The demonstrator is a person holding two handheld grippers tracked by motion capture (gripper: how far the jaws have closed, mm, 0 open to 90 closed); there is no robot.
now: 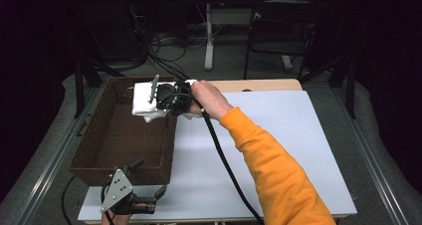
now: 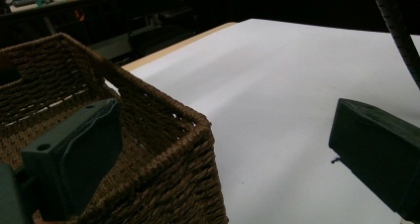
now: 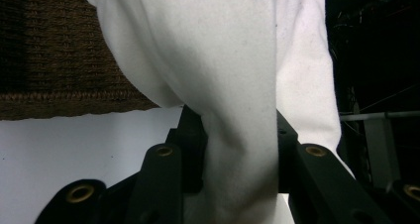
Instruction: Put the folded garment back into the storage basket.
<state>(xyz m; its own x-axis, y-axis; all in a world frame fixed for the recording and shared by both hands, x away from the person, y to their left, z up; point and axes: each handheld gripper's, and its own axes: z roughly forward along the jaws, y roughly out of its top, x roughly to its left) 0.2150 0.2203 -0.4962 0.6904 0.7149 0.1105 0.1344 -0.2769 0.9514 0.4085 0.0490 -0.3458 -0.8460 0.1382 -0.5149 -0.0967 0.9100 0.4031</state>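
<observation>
A folded white cloth [image 1: 144,103] hangs over the right rim of the brown wicker basket [image 1: 99,165], near its far corner. My right gripper [image 1: 161,101] is shut on that white cloth [image 3: 237,85], the fabric pinched between its two black jaws, with the basket's weave [image 3: 49,45] behind it. A hand in an orange sleeve [image 1: 268,160] holds this gripper. My left gripper [image 1: 149,187] rests at the table's near edge by the basket's front corner. Its jaws stand wide apart with nothing between them, one over the basket's corner [image 2: 188,149] and one over the white table top [image 2: 277,85].
The white table top [image 1: 278,150] stretches right of the basket. A black cable [image 1: 224,160] trails from the right gripper across it toward the near edge. Beyond the table stand a dark chair [image 1: 278,31] and a table leg [image 1: 209,36].
</observation>
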